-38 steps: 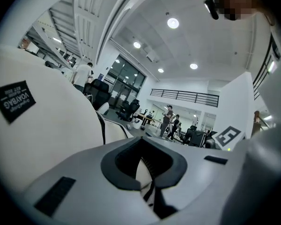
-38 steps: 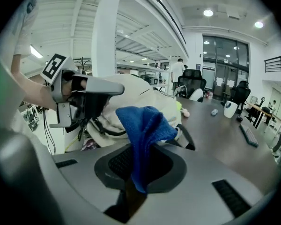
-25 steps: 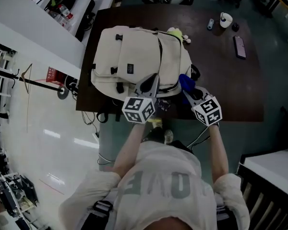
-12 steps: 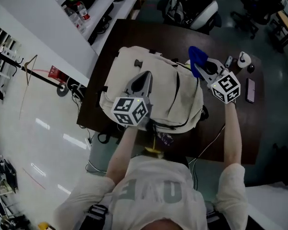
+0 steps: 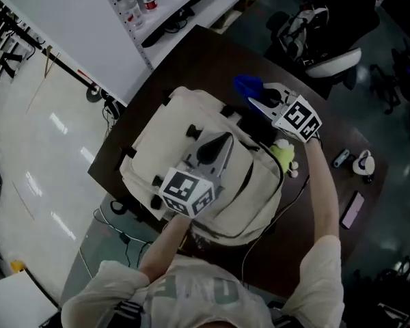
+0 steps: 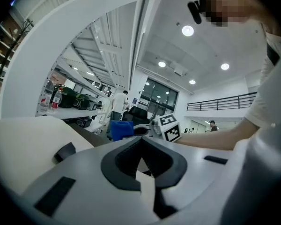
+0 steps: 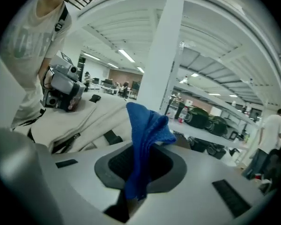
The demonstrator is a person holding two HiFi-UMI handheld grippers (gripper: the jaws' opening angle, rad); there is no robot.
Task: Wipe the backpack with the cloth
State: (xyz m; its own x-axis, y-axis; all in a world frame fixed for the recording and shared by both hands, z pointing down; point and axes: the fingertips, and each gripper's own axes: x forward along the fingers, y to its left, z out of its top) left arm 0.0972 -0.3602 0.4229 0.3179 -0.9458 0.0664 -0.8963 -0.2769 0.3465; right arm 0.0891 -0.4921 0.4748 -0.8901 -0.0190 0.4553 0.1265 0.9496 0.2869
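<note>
Overhead, the cream backpack lies flat on the dark desk, front panel and black buckles facing up, close to the desk's near-left corner. As far as the tilted head view allows, its long axis runs roughly parallel with the desk's near edge; which end is the top I cannot tell. The left hand-held gripper sits over the middle of the front panel, tips aimed toward the desk's far edge. The right hand-held gripper is at the backpack's far side, with the blue cloth bunched at its tips, over the bag's far rim and the bare desk beyond. Whether the cloth touches the fabric cannot be told. A yellow-green soft toy lies just beside the backpack, toward the desk's right edge and under the right forearm.

The right gripper view adds what the head view cannot: the jaws are pinching the cloth, which stands up out of them in a folded peak, with cream fabric and a zip line behind to the left. The left gripper view shows its jaws pressed together with nothing between them, and across the bag the other gripper's marker cube and the blue cloth.
</note>
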